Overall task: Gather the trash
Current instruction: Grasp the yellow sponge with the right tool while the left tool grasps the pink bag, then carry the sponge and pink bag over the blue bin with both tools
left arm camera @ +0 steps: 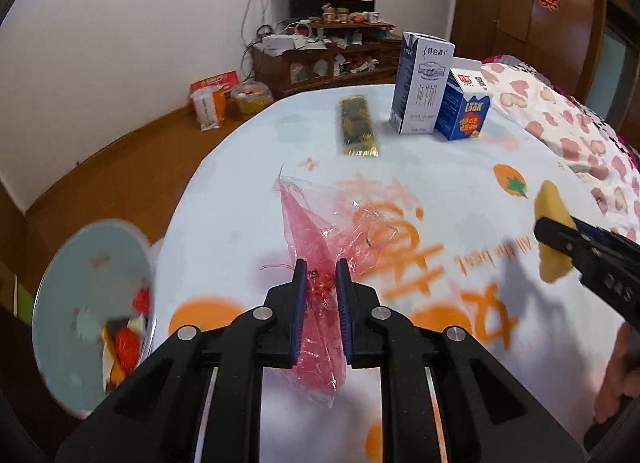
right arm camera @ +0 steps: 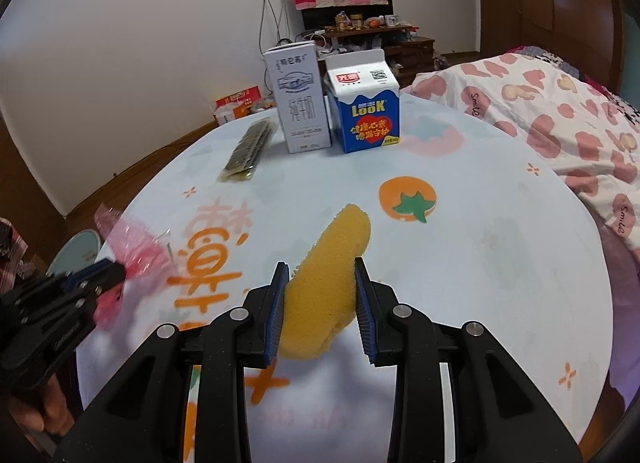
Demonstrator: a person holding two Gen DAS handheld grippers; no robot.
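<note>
Bin (left arm camera: 80, 263): pale blue, round, down left of the left gripper, beside the table edge; red, orange and white scraps lie at its bottom, blurred.
Left gripper (left arm camera: 320, 283): its 2 blue-padded fingers are pinched on the pink wrapper; no earlier view is at hand to say more. In the right wrist view it shows at far left (right arm camera: 96, 275), with a hand (right arm camera: 40, 411) behind it.
Pink wrapper (left arm camera: 320, 231): clear pink plastic film, crumpled; one end hangs behind the pads toward the camera, the rest fans out ahead of the fingertips above the tablecloth.
Tablecloth (left arm camera: 440, 167): white with orange fruit prints and orange characters, spread under both tools.
Dark packet (left arm camera: 357, 125): flat, long, gold-edged, lying ahead of the left gripper, well apart from it and just left of the cartons.
Tall carton (left arm camera: 420, 83): white and dark blue, upright, far ahead and right of the left gripper.
Blue carton (left arm camera: 464, 107): gable-topped, marked "Look", upright, just beside the tall carton on its right.
Sponge (right arm camera: 324, 287): yellow, oblong, tilted, lifted off the cloth.
Right gripper (right arm camera: 322, 283): its 2 pads press the sponge's lower half from both sides; the upper end sticks out ahead of the fingertips.
Bedding (right arm camera: 560, 123): white with pink hearts, right of the right gripper, past the table.
</note>
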